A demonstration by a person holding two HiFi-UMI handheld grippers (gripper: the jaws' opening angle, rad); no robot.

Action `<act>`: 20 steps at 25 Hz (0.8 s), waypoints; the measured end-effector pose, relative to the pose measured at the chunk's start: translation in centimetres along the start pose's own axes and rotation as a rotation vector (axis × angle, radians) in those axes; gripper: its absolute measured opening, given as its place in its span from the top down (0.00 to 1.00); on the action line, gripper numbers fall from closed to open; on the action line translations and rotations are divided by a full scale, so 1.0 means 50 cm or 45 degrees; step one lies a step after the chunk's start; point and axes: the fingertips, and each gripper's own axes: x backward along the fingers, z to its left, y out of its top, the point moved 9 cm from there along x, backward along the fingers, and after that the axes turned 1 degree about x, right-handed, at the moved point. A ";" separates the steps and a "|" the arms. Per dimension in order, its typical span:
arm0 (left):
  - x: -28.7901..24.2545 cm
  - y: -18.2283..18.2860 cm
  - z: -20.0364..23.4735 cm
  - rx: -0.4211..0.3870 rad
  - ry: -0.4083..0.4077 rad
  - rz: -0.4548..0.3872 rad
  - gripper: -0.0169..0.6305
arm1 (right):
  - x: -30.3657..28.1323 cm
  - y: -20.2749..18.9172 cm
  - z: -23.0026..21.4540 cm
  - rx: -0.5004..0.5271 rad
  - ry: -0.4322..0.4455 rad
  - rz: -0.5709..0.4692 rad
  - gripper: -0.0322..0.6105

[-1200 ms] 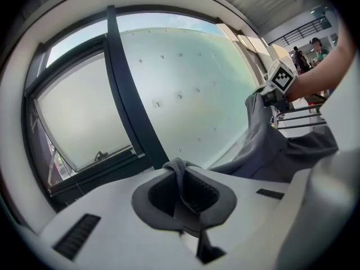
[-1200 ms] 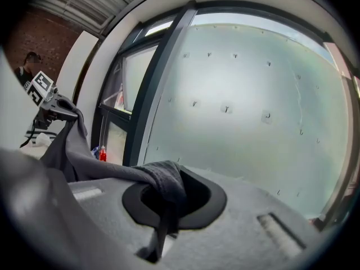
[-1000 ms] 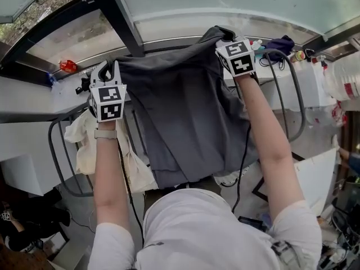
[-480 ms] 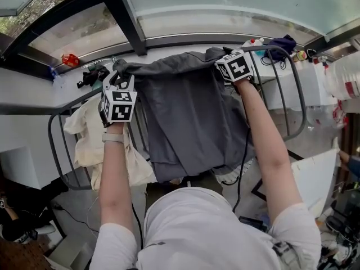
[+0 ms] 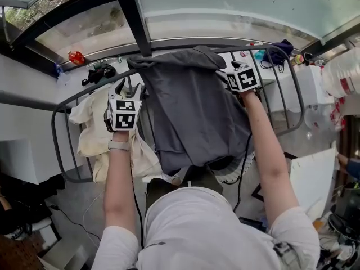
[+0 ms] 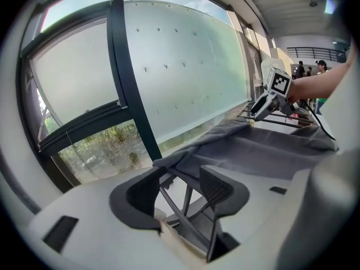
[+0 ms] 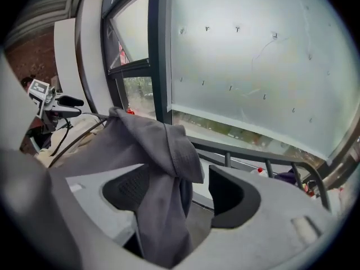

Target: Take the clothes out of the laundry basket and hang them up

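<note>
A dark grey garment (image 5: 191,106) lies draped over the top bar of a dark metal railing (image 5: 73,97) and hangs down on my side. My left gripper (image 5: 126,89) is just left of it; its jaws have just been opening. In the left gripper view the gripper (image 6: 180,193) is open, with only railing bars between the pads and the garment (image 6: 270,148) beyond them. My right gripper (image 5: 226,75) is at the garment's right edge; its jaws have also just been opening. A loose fold of the cloth (image 7: 163,167) hangs between that gripper's (image 7: 180,191) parted pads.
A cream garment (image 5: 95,134) hangs on the railing left of the grey one. A black window post (image 5: 135,21) rises behind the rail. Small items, one of them red (image 5: 76,57), sit on the ledge. White containers (image 5: 340,75) stand at the far right.
Both grippers held the grey garment's top corners up high; they have lowered toward me and opened. The garment now rests over the rail on its own.
</note>
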 end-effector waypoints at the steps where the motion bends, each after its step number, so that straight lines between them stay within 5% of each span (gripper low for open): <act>1: 0.018 -0.007 0.000 0.012 -0.004 -0.014 0.65 | 0.013 -0.004 0.014 -0.013 0.005 -0.026 0.46; 20: 0.429 -0.109 -0.013 0.123 0.068 -0.482 0.65 | 0.304 -0.013 0.444 0.002 0.247 -0.860 0.50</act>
